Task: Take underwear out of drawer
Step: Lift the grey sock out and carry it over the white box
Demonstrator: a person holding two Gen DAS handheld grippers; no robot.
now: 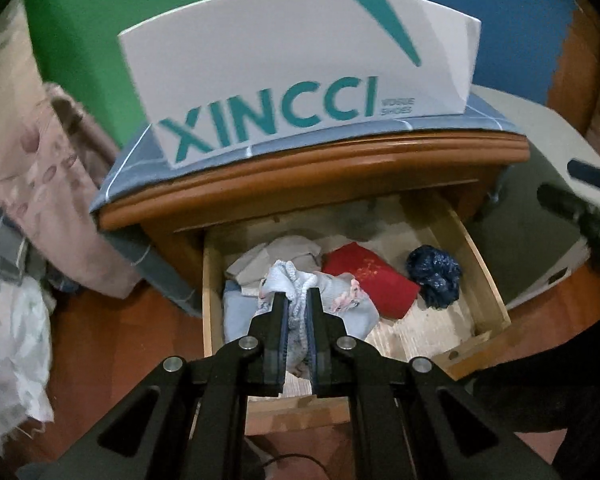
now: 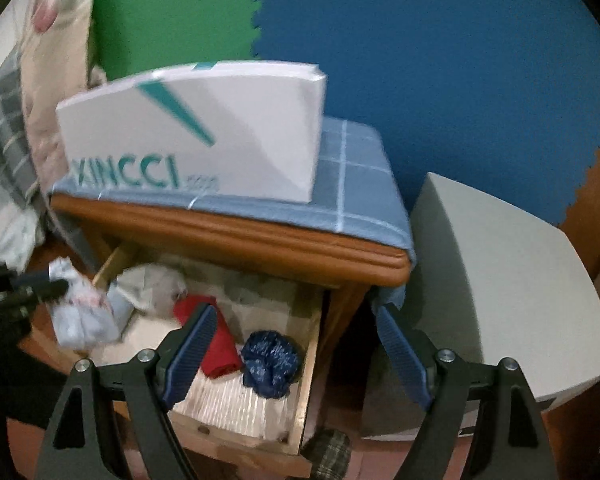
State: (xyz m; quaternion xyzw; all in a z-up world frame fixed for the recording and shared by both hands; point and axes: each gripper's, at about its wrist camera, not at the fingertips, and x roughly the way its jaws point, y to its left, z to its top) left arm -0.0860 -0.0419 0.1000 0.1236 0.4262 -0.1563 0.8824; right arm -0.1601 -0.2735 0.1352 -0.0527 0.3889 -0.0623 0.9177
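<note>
Clamped in the left gripper [image 1: 297, 300], the pale blue patterned cotton underwear [image 1: 340, 300] is held above the open wooden drawer [image 1: 488, 280], while the right gripper [image 2: 296, 320], jaws apart, is seen over the drawer's right side.

Both views are dim, lit softly from above and in front, with no hard glare. The white box [image 1: 300, 68] is the brightest surface. Under the nightstand top [image 1: 316, 168] a shadow darkens the back of the drawer [image 1: 488, 288]. The left wrist view is fairly sharp at centre, though the bedding [image 1: 40, 152] at its left edge smears. The right wrist view is blurred all over; the box lettering is soft. Fisheye distortion bends straight edges, and the corners go black.
</note>
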